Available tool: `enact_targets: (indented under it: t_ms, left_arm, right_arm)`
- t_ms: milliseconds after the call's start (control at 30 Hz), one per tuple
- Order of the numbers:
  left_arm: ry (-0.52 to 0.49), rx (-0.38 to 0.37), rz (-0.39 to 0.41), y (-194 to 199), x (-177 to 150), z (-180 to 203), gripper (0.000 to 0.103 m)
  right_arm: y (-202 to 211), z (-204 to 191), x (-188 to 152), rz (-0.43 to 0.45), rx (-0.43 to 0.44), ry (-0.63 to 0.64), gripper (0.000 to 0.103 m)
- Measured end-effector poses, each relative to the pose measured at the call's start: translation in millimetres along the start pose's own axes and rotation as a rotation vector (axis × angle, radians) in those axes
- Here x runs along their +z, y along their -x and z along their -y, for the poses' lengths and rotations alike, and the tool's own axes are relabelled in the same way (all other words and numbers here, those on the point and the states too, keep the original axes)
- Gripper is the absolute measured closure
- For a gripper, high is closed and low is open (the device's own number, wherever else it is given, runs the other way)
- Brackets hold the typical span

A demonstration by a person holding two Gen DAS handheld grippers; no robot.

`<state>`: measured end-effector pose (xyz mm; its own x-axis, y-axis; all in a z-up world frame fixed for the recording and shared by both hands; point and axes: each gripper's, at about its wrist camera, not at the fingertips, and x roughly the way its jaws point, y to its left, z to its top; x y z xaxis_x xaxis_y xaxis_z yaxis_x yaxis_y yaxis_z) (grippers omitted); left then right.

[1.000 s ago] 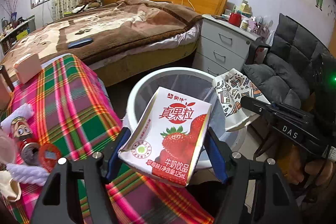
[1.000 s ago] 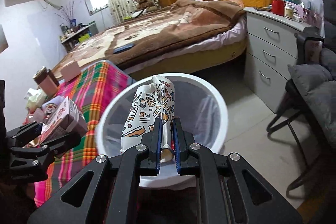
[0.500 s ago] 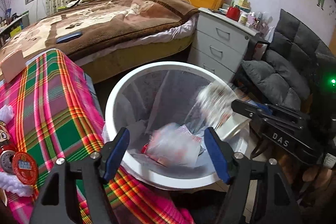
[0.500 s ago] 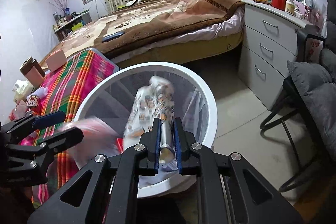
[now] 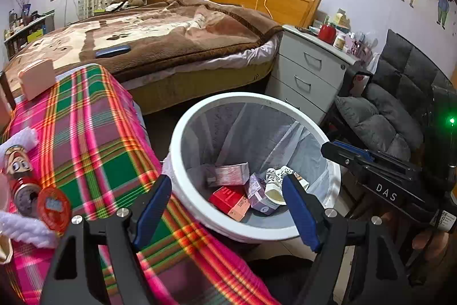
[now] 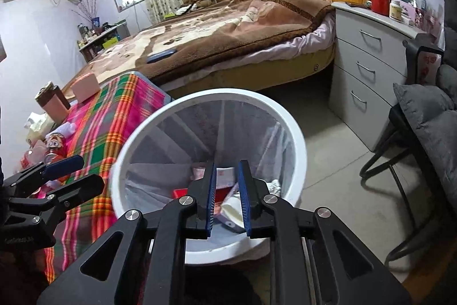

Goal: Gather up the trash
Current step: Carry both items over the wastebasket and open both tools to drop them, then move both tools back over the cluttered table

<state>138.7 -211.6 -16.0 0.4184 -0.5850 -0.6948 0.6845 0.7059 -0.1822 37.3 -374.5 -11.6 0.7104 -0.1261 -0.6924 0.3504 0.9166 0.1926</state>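
both tools now stand spread and empty over the white bin (image 5: 182, 133), the left tool (image 5: 225, 207) wide, the right tool (image 6: 227, 196) narrowly, their jaws just opened; the strawberry milk carton (image 5: 231, 200) and patterned paper cup (image 5: 275, 185) lie inside, so this drop looks done.

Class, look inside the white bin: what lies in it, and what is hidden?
In the white bin: a pink carton, a red box, a purple carton and a patterned paper cup. Anything beneath them is covered.
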Motion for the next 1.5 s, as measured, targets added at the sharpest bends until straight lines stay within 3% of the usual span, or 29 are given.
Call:
enact_targets:
  t_ms: [500,633,1500]
  left_arm:
    - [0.059,0.068,0.079,56.4,-21.4,-33.2,0.022]
    - [0.065,0.134,0.086,68.8,-32.5,-43.8,0.022]
    - [0.297,0.356,0.17,163.8,-106.9,-168.3,0.022]
  right_arm:
    - [14.5,-41.2,-7.7,0.043,0.077,0.049,0.085]
    - [16.9,-57.0,-9.8,0.052,0.112,0.074,0.085]
    - [9.5,-176.7,-33.9,0.006,0.327,0.3,0.083]
